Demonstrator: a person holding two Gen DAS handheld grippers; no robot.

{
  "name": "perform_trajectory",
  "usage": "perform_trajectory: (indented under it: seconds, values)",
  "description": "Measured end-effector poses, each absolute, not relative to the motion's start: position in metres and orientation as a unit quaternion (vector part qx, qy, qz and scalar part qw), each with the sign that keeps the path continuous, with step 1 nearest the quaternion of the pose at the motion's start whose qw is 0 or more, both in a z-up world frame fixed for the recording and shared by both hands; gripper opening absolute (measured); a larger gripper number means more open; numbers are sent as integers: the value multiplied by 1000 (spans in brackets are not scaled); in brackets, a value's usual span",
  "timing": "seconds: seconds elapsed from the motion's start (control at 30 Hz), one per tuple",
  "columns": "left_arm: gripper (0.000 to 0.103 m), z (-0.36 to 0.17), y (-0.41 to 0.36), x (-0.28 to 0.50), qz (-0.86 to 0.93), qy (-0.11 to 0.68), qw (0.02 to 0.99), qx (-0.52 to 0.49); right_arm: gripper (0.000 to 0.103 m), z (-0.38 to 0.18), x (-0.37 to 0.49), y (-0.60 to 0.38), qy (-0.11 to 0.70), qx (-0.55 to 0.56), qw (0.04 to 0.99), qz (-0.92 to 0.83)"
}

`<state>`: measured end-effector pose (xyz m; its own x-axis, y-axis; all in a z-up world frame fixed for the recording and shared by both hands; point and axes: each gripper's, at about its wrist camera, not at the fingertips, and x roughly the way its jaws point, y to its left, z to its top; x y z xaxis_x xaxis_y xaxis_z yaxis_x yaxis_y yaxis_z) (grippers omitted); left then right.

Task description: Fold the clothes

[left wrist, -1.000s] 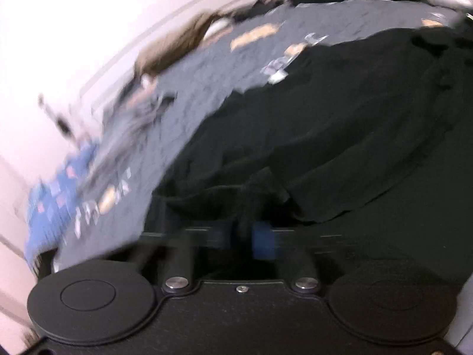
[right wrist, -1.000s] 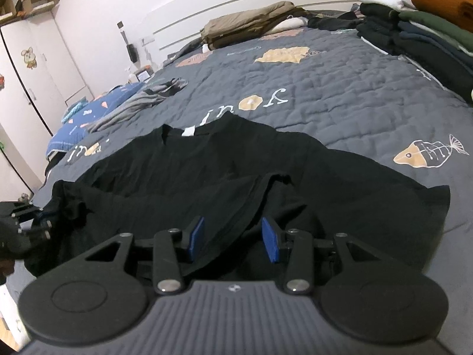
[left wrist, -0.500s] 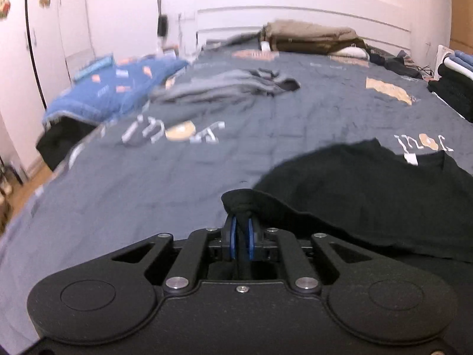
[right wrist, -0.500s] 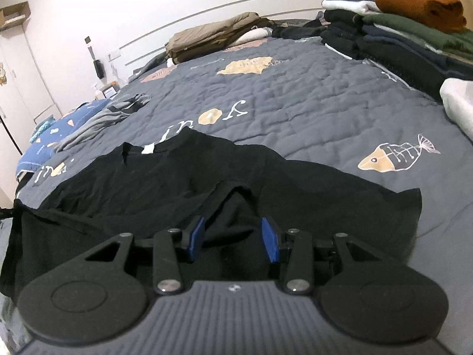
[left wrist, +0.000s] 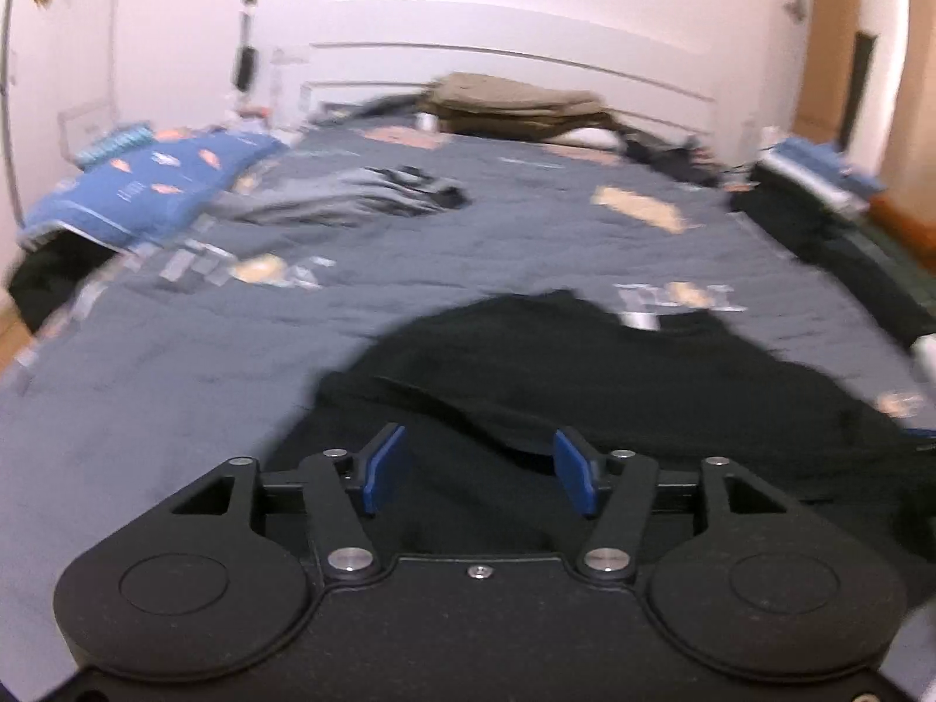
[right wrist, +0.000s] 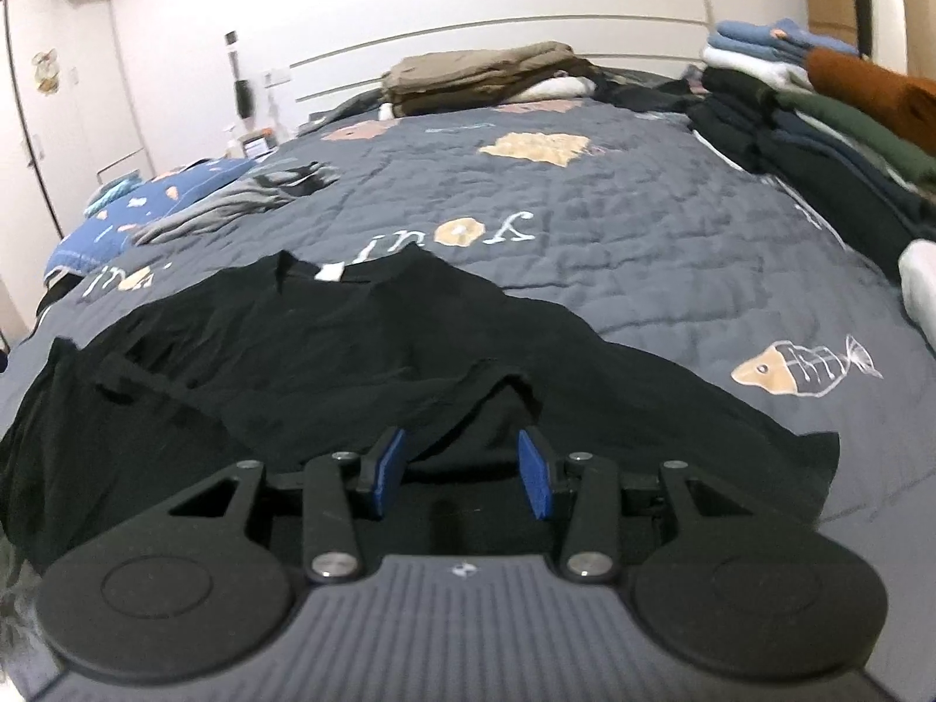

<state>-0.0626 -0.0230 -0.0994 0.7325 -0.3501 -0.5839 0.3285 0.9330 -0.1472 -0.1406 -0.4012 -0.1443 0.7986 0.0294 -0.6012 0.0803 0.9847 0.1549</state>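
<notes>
A black T-shirt lies spread on the grey patterned quilt, its white neck label toward the headboard. In the left wrist view the shirt fills the lower middle. My left gripper hovers over the shirt's left edge, its jaws opening, with cloth below them and nothing pinched. My right gripper stands open low over the shirt's near hem. A raised fold of black cloth sits just beyond its blue pads, which do not press on it.
Tall stacks of folded clothes line the bed's right side, with a white item nearer. Folded khaki garments lie by the headboard. A crumpled grey garment and a blue pillow sit on the left.
My left gripper, shut on an edge of the black shirt half a second ago, has opened and let it go, and has risen. The right gripper has stayed open in place.
</notes>
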Motion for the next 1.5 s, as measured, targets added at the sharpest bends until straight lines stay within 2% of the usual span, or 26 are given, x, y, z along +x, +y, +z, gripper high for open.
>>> perform_trajectory:
  seconds: [0.2,0.53,1.03,1.23,1.5]
  values:
    - [57,-118,-61,-82,-220,342,914,-23,42,-141,-141,-390,316,64,946,-6]
    - [58,-144,-79,-93,-234,361,902,-21,42,-139,-141,-370,322,35,946,2]
    - [60,-153,-82,-94,-239,374,896,-11,42,-144,-137,-340,337,-28,941,27]
    - [61,-152,-85,-95,-242,375,895,-10,42,-149,-130,-340,373,27,925,74]
    - [63,-150,-86,-96,-244,372,896,-8,42,-171,-119,-326,400,-6,914,64]
